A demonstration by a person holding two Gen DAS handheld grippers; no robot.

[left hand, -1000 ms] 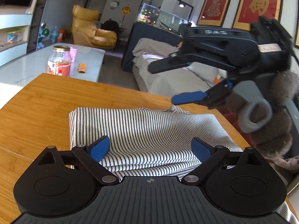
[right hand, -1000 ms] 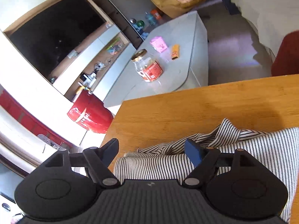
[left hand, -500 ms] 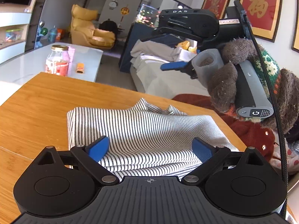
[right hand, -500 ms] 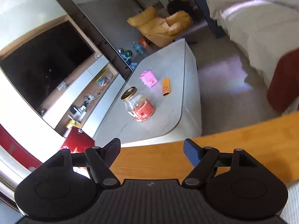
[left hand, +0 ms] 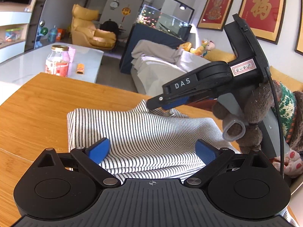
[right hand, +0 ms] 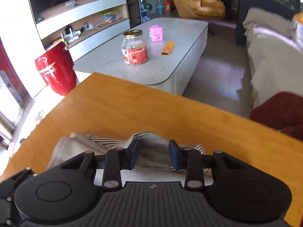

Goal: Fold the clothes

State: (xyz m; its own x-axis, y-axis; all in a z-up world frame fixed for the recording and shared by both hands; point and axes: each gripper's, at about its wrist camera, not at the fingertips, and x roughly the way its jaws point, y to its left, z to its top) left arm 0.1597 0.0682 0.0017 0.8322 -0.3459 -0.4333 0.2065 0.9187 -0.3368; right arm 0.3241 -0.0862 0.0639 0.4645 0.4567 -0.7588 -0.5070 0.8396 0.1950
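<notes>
A black-and-white striped garment (left hand: pixel 144 130) lies folded in layers on the wooden table (left hand: pixel 37 109). My left gripper (left hand: pixel 151 149) is open, its blue pads spread over the garment's near edge. My right gripper (left hand: pixel 161 104) comes in from the right in the left wrist view, tips down at the raised far corner of the cloth. In the right wrist view my right gripper (right hand: pixel 152 154) is open, its jaws on either side of a raised fold of the garment (right hand: pixel 147 141). Nothing is clamped.
The table's far edge (right hand: pixel 170 92) drops to the floor. Beyond it stands a white coffee table (right hand: pixel 170 43) with a glass jar (right hand: pixel 134 47), a pink box and an orange packet. A red stool (right hand: pixel 56 70) stands at the left, a covered sofa (left hand: pixel 161 64) at the right.
My right gripper has come down from above the table to the garment's far raised corner. My left gripper has stayed open at the near edge. The garment has not moved.
</notes>
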